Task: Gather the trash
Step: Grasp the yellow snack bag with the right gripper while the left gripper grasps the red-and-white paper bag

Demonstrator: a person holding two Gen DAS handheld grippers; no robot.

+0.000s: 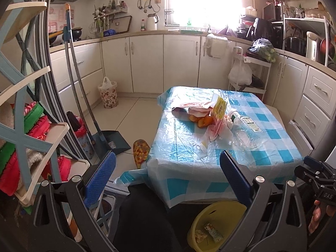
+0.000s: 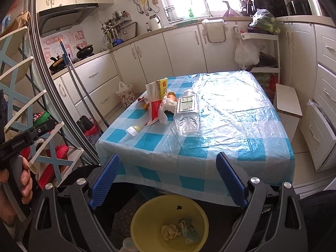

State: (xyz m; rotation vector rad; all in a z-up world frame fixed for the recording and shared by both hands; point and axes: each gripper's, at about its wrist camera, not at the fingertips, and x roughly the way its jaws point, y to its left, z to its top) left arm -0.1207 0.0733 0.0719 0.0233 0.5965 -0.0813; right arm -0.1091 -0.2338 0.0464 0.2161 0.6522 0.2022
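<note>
A pile of trash lies on the blue-checked table (image 2: 241,126): a clear plastic bottle (image 2: 187,113), a yellow-and-red carton (image 2: 156,89), crumpled white paper (image 2: 168,107), orange peel (image 1: 202,120) and a small wrapper (image 2: 133,130). The bottle (image 1: 245,126) and carton (image 1: 219,107) also show in the left wrist view. A yellow bowl (image 2: 147,216) on the floor below the table's near edge holds a crumpled paper and a wrapper; it shows in the left view too (image 1: 194,231). My left gripper (image 1: 168,178) and right gripper (image 2: 168,178) are both open and empty, short of the table.
A shoe rack (image 1: 31,138) stands at the left. A broom and dustpan (image 1: 113,140) lean by the cabinets, with a flowered bin (image 1: 108,95) beyond. A white stool (image 2: 287,103) stands right of the table. A slippered foot (image 1: 140,151) is beside the table.
</note>
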